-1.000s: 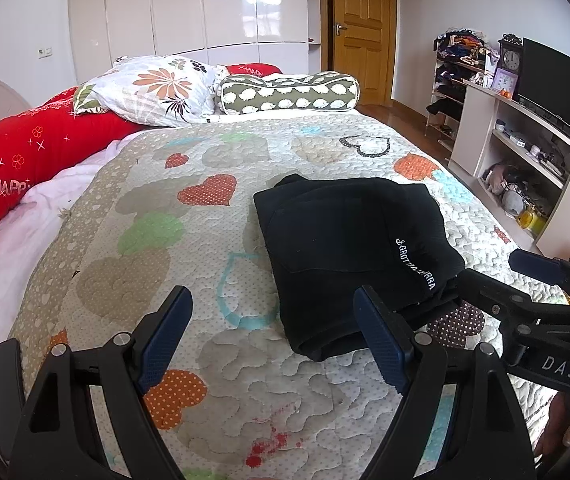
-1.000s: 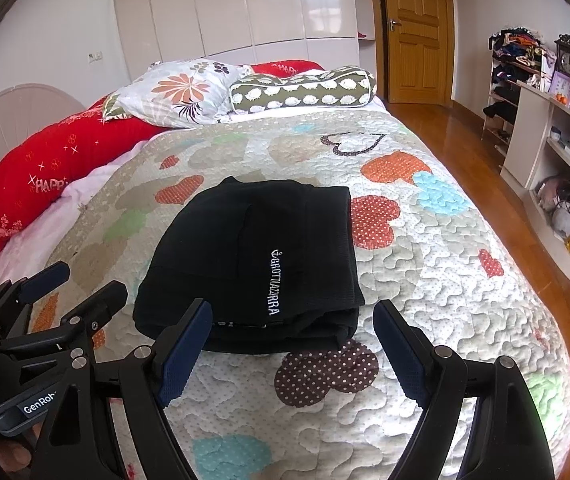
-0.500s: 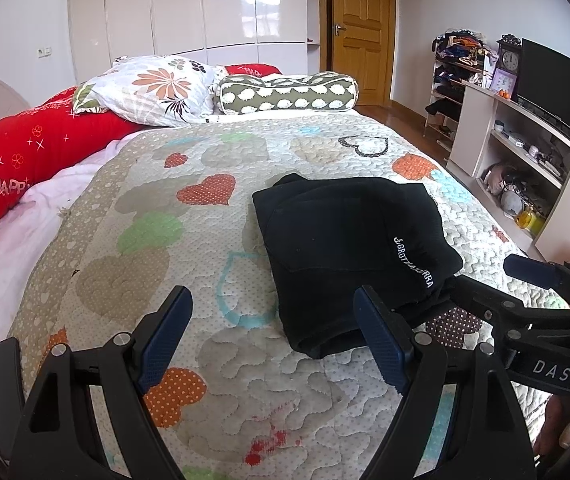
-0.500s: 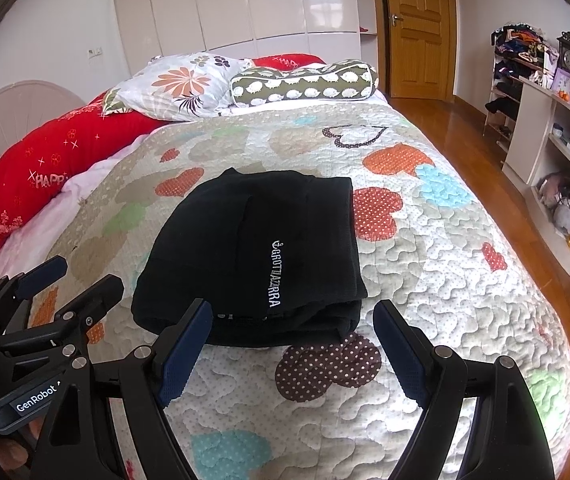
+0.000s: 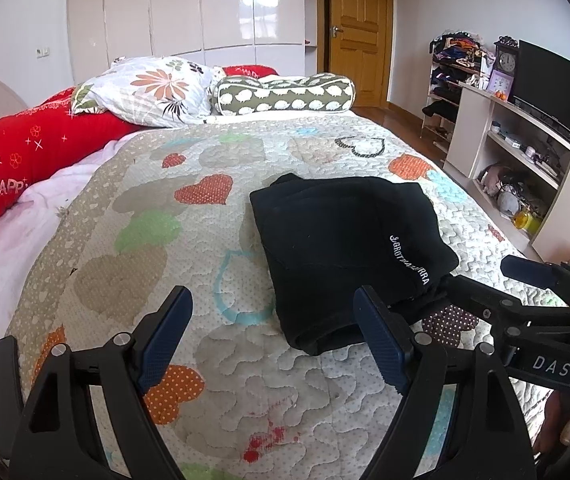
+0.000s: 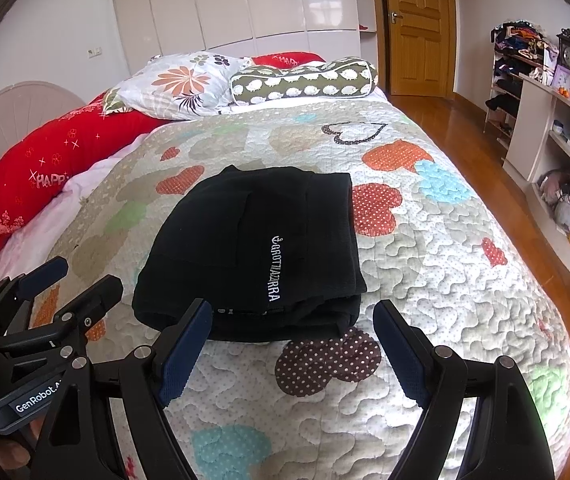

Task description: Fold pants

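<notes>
step: judging fold finished | black pants [image 6: 253, 248] lying as a compact bundle mid-quilt [image 6: 445, 280] | left gripper [image 5: 273, 336] and right gripper [image 6: 293, 344] hovering near edge, jaws apart, empty | advice: tidying uneven near hem, pressing flat

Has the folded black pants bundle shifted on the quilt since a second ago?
No. The pants sit just above the brown dotted heart, as before.

heart quilt [image 5: 133, 264] | floral pillow [image 5: 153, 92] | green bolster [image 6: 305, 80] | red cushion [image 6: 41, 168] | wooden door [image 5: 359, 32]
</notes>
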Motion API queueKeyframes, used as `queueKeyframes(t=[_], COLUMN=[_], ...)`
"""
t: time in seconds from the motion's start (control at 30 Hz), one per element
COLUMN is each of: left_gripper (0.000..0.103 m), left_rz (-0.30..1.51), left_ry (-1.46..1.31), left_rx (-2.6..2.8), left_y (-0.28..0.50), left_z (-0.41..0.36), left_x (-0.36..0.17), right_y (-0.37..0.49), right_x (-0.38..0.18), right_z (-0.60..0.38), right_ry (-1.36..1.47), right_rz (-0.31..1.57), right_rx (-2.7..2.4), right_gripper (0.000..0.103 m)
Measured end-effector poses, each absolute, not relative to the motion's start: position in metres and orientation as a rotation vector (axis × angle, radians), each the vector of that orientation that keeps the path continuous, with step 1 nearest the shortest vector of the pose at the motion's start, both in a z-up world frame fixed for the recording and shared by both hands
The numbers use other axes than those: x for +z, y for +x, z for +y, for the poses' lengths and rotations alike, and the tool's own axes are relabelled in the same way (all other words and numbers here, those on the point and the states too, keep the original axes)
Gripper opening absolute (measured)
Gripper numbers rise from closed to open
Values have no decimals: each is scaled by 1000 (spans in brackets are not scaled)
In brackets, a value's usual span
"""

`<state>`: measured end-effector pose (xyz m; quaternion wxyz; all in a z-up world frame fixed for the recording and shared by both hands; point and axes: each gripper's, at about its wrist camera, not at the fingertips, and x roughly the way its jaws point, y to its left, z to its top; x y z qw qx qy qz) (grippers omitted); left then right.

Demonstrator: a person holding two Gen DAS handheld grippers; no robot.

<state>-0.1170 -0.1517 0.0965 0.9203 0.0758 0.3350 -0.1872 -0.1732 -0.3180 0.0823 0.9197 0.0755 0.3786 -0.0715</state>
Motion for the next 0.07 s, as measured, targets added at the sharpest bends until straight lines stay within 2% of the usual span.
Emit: queueKeyframes(t=[0.07], left_gripper=[83], left_rz=[687], left_ry=[158], left_rx=[-384], left_y=[-117], left_z=[-151], left_x=[97], right_y=[-173], right_x=[82], right_z=[-318], right_ry=[154], right_rz=[779], right_rx=[-150], right_gripper=[84])
